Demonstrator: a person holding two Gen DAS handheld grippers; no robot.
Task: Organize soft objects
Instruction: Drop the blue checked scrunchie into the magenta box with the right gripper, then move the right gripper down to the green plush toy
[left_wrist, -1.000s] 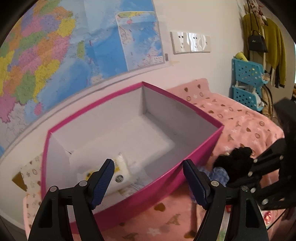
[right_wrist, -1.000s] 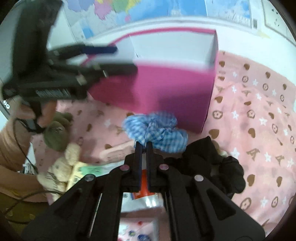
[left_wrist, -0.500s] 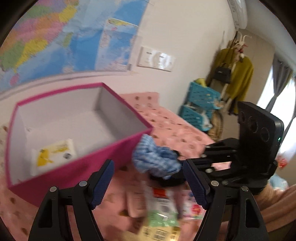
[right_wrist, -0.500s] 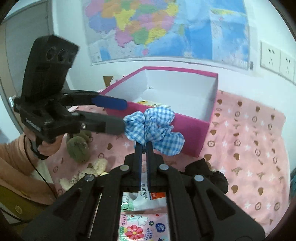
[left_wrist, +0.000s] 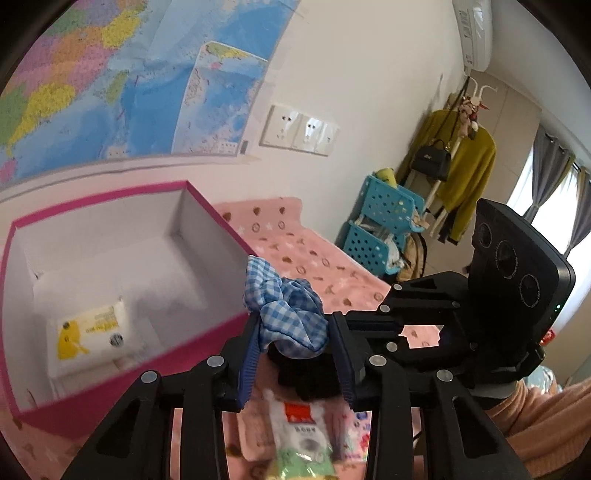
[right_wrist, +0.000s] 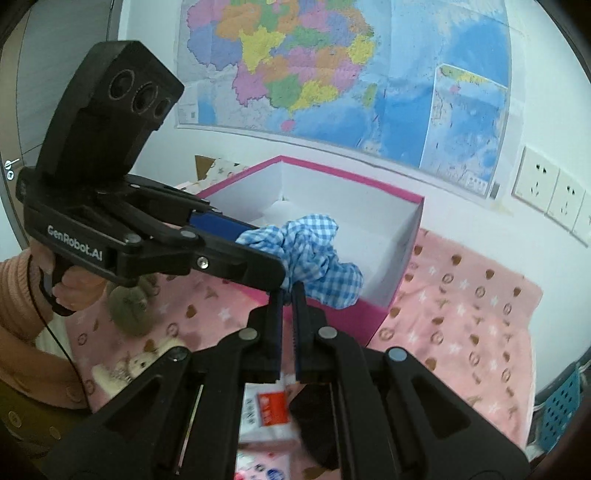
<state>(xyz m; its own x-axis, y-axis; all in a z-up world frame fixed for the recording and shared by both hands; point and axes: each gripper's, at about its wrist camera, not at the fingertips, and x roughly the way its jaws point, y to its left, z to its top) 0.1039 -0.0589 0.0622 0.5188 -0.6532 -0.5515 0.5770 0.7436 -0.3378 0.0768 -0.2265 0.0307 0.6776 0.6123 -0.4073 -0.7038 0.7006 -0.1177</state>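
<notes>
Above a pink blanket (right_wrist: 476, 306), both grippers grip a blue checked scrunchie (left_wrist: 286, 310): right gripper (right_wrist: 288, 291) clamped shut, left gripper (left_wrist: 293, 325) just closed around it. Behind stands a pink box (left_wrist: 207, 328) holding a wipes packet (left_wrist: 90, 332).

The crumpled blue-and-white checked fabric scrunchie (right_wrist: 314, 258), which a second ago lay on the pink patterned blanket (right_wrist: 469, 295) in front of the magenta cardboard box (right_wrist: 402, 254), now hangs in the air at the box's near rim, pinched in the black right gripper (right_wrist: 288, 295). The black left gripper with blue pads (left_wrist: 293, 336), earlier wide apart over the box interior, has swung to the scrunchie; its jaws have just been closing, and the fabric now sits between them, touching the pads.
</notes>
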